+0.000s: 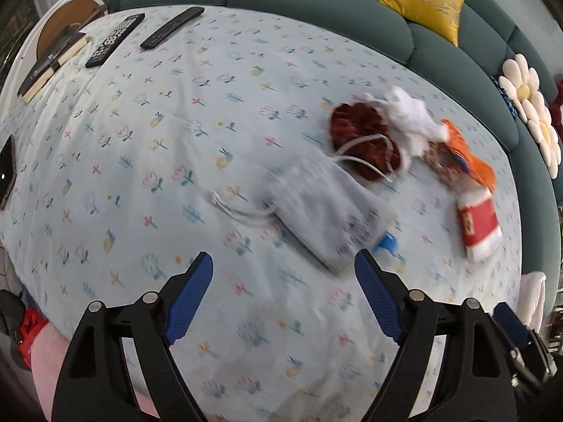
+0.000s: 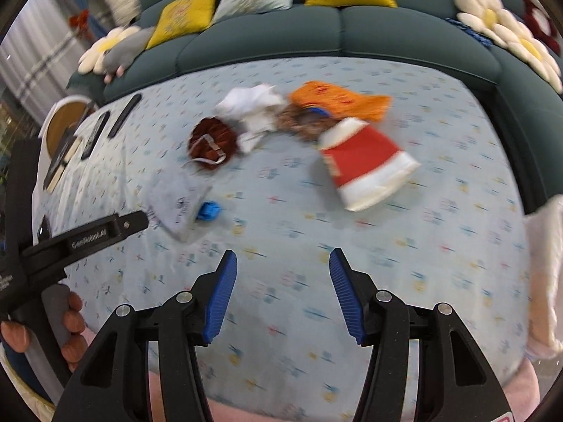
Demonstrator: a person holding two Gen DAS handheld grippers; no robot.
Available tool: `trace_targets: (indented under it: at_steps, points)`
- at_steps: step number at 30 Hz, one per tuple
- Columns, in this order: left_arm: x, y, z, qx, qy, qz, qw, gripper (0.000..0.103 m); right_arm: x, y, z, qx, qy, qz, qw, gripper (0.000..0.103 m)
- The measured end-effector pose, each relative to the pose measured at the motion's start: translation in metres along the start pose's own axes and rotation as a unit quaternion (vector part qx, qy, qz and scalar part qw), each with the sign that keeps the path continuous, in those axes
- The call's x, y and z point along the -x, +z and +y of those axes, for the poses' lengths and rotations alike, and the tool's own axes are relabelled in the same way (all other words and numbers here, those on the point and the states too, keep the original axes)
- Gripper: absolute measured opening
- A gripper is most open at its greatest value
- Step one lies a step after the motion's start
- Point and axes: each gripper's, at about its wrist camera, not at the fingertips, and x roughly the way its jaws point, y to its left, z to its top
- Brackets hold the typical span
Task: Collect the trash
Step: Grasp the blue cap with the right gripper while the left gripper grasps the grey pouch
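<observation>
Both grippers are hanging over the floral tablecloth [image 1: 147, 133] with nothing in them. My left gripper [image 1: 283, 274] has its jaws spread wide, and the right gripper [image 2: 283, 274] is parted a bit narrower, also empty.

The trash sits in a loose cluster toward the sofa side: a grey drawstring pouch [image 1: 316, 207] nearest my left jaws, a small blue cap [image 1: 387, 241] just beside it, then a dark red scrunchie-looking thing [image 1: 362, 140], a crumpled white tissue [image 1: 408, 112], an orange snack wrapper [image 1: 468, 154] and a red and white paper cup [image 2: 366, 161] lying on its side. Everything's motion-blurred, so I can't be sure what's overlapping what.

My plan: left takes the pouch, since it's right in front of the pads. I'd come down flat and pinch the body, not the cords, or it'll just dangle and drag. Right goes for the cup, squeezing lightly across its side so it doesn't crush or roll. Leave the remotes [image 1: 140, 33] and book [image 1: 52, 66] alone, I don't think those are trash.
</observation>
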Motion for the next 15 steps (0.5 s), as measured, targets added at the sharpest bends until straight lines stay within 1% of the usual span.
trace_targets:
  at_steps: [5,7,9,10,15]
  points:
    - [-0.022,0.017,0.005,-0.021,-0.007,0.012,0.9997,0.078,-0.039,0.014,0.025,0.015,0.022,0.022,0.999,0.05]
    - [-0.03,0.023,0.005,-0.028,-0.017,0.019,0.9993,0.075,-0.054,0.019,0.034,0.023,0.027,0.029,0.999,0.049]
    - [-0.038,0.027,0.004,-0.037,-0.03,0.029,0.9985,0.067,-0.066,0.023,0.04,0.034,0.033,0.038,0.998,0.043]
    - [-0.041,0.029,0.004,-0.041,-0.033,0.032,0.9981,0.066,-0.071,0.024,0.042,0.037,0.034,0.042,0.998,0.039]
    - [-0.055,0.037,0.002,-0.046,-0.058,0.047,0.9961,0.054,-0.091,0.031,0.048,0.046,0.044,0.059,0.996,0.03]
